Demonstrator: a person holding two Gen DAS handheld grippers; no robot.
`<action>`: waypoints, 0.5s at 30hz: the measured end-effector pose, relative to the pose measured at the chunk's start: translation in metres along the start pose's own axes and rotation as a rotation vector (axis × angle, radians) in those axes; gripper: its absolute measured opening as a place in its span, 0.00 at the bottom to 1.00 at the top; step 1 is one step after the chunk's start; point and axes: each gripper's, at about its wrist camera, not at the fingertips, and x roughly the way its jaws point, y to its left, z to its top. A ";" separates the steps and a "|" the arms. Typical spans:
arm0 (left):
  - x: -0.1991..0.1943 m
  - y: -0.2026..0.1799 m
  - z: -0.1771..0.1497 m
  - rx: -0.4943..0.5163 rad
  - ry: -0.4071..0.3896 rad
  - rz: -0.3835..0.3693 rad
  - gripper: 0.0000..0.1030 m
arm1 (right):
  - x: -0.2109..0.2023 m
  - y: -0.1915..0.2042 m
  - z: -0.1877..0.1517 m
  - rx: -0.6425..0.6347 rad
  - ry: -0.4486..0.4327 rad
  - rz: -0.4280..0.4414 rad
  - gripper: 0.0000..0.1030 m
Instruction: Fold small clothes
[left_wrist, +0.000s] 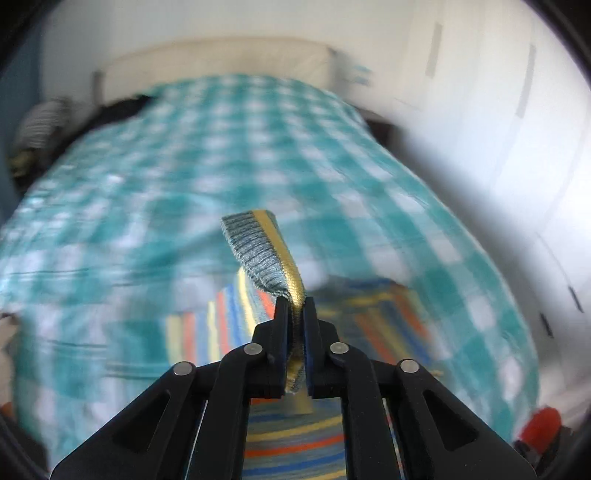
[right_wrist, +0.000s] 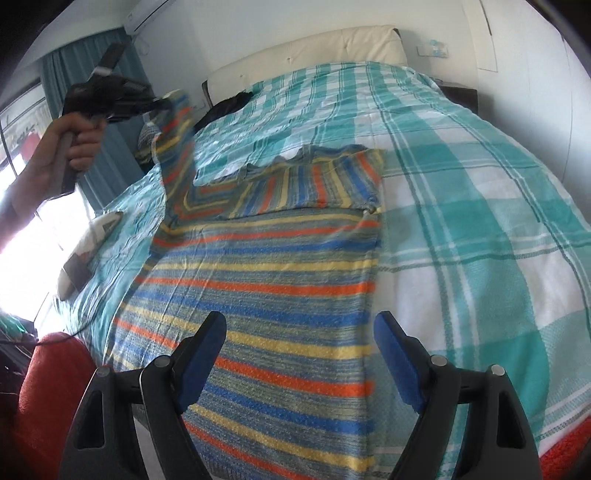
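Observation:
A knitted sweater (right_wrist: 273, 280) with blue, orange and yellow stripes lies flat on the bed, its right sleeve folded across the chest. My left gripper (left_wrist: 294, 306) is shut on the cuff of the left sleeve (left_wrist: 258, 247) and holds it up in the air. In the right wrist view that gripper (right_wrist: 162, 103) shows at the upper left with the sleeve (right_wrist: 177, 147) hanging down from it. My right gripper (right_wrist: 299, 325) is open and empty, hovering above the lower part of the sweater.
The bed has a teal and white checked cover (right_wrist: 480, 221) and a cream headboard (right_wrist: 314, 48). A dark garment (right_wrist: 229, 105) lies near the pillows. A white object (right_wrist: 88, 251) sits at the bed's left edge. Red fabric (right_wrist: 48, 387) is at the lower left.

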 end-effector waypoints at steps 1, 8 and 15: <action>0.029 -0.013 -0.003 -0.001 0.077 -0.040 0.29 | -0.001 -0.003 0.000 0.008 -0.002 -0.004 0.79; 0.064 0.046 -0.054 -0.239 0.173 0.008 0.62 | -0.016 -0.030 0.002 0.102 -0.034 -0.045 0.79; 0.007 0.126 -0.117 -0.073 0.203 0.164 0.72 | -0.005 -0.042 0.001 0.170 0.001 -0.049 0.79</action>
